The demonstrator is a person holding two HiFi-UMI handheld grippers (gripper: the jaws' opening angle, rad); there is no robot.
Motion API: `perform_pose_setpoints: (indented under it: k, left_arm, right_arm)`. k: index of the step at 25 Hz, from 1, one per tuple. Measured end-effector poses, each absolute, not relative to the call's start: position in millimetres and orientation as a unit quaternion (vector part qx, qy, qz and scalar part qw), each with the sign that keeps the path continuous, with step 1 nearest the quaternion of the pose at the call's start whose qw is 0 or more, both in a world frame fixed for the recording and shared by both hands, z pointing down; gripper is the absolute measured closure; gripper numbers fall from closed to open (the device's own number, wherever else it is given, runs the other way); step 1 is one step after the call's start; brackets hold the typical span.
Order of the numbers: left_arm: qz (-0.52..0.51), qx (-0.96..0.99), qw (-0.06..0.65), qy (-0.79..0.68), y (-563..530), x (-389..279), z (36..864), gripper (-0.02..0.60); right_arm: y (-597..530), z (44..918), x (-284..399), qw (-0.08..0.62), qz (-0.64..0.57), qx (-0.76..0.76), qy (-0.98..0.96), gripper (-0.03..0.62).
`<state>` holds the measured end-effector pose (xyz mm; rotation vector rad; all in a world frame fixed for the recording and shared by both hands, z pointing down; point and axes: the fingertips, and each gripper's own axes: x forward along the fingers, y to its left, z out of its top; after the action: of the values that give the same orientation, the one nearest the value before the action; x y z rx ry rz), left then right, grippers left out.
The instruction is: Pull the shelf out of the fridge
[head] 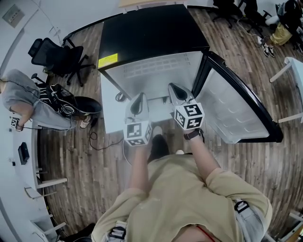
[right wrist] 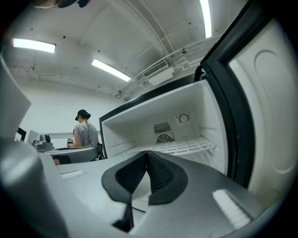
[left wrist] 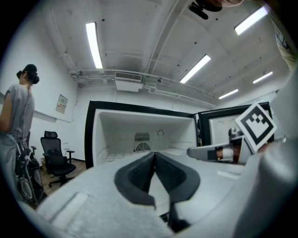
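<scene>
The black fridge [head: 147, 28] stands open, its door [head: 236, 113] swung out to the right. A white wire shelf [right wrist: 186, 146] lies across the white compartment, below the round fan grille [right wrist: 163, 138]; in the left gripper view it shows as a pale strip [left wrist: 118, 156]. My left gripper [head: 140, 96] and right gripper [head: 173, 86] are side by side before the opening, pointing level into it. Both are short of the shelf. The left gripper [left wrist: 154, 153] has its pads together with nothing in them. The right gripper [right wrist: 147, 152] is likewise shut and empty.
A person [head: 28, 101] stands at a desk to the left, with a black office chair [head: 57, 54] behind. A cable [head: 102, 144] trails over the wooden floor left of the fridge. More chairs [head: 251, 12] and a white table leg [head: 284, 71] are at the right.
</scene>
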<state>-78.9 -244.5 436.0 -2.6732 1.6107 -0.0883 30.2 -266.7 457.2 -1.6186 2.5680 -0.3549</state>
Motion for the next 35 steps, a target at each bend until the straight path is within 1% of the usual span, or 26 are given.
perform_pose_setpoints:
  k: [6, 11, 15, 20, 24, 26, 28, 35]
  left_arm:
    - [-0.03, -0.856, 0.006, 0.516, -266.1, -86.3, 439.4, 0.58]
    - [-0.036, -0.857, 0.0, 0.514, -277.2, -89.3, 447.2, 0.58]
    - [-0.036, -0.857, 0.0, 0.514, -287.2, -91.3, 448.0, 0.58]
    - [-0.031, -0.861, 0.001, 0.508, -297.3, -92.2, 444.9, 0.58]
    - [-0.031, -0.862, -0.002, 0.505, -305.0, -92.9, 448.1, 0.58]
    - [-0.034, -0.863, -0.005, 0.504, -308.4, -93.0, 451.0, 0.58]
    - [-0.034, -0.864, -0.008, 0.503, -312.3, -93.9, 452.0, 0.58]
    - [-0.021, -0.876, -0.004, 0.483, -319.1, -92.2, 449.8, 0.58]
  right_arm:
    - [-293.5, 466.8, 18.0, 0.057, -0.145, -0.518, 0.841, 0.591]
    - [-309.1, 472.0, 8.0, 0.074, -0.17, -0.506, 0.842, 0.577]
    - [-321.9, 480.1, 2.5, 0.089, -0.205, -0.497, 0.838, 0.541]
    - [-336.7, 483.4, 2.4, 0.103, -0.228, -0.502, 0.828, 0.535]
    - [-347.1, 490.4, 2.1, 0.118, -0.257, -0.501, 0.818, 0.496]
    - [-352.3, 494.7, 3.3, 0.127, -0.273, -0.504, 0.81, 0.452]
    - [-357.8, 497.4, 3.7, 0.136, -0.286, -0.504, 0.803, 0.423]
    - [-376.3, 508.2, -2.3, 0.143, -0.312, -0.497, 0.797, 0.379]
